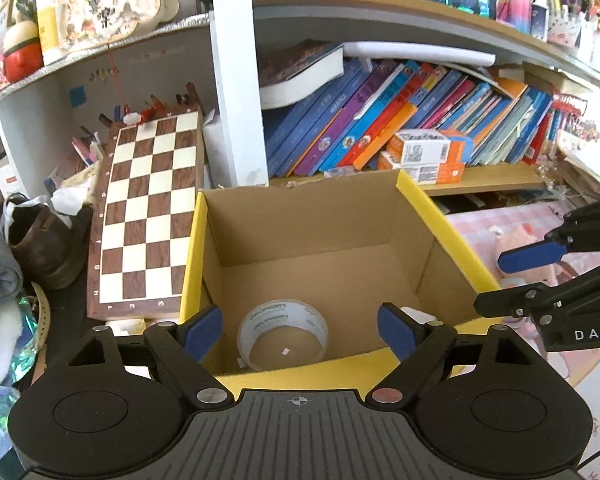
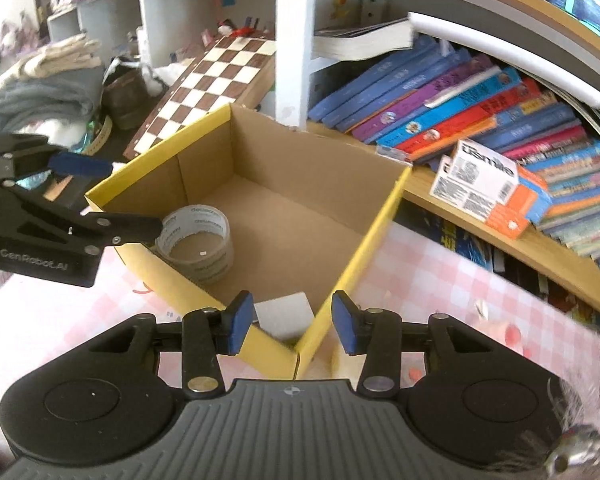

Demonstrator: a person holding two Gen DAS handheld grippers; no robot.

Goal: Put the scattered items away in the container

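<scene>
Two tongs are held over an open cardboard box [image 1: 316, 248] with yellow outer walls, both released and empty.

The left tongs [image 1: 300, 330] are spread wide above the box's near edge; nothing is gripped or touched. The right tongs [image 2: 293, 326] are parted more narrowly, straddling the box's near corner without contact. "DAS" is read on the right tool's body and "GenRobot.AI" on the left's. A roll of clear tape [image 1: 283, 334] with faint printed lettering lies inside the box, directly beneath the left tongs. A white block [image 2: 285, 316] rests in the box corner just ahead of the right tongs. The box stands on a pink checked surface [image 2: 440, 300].
</scene>
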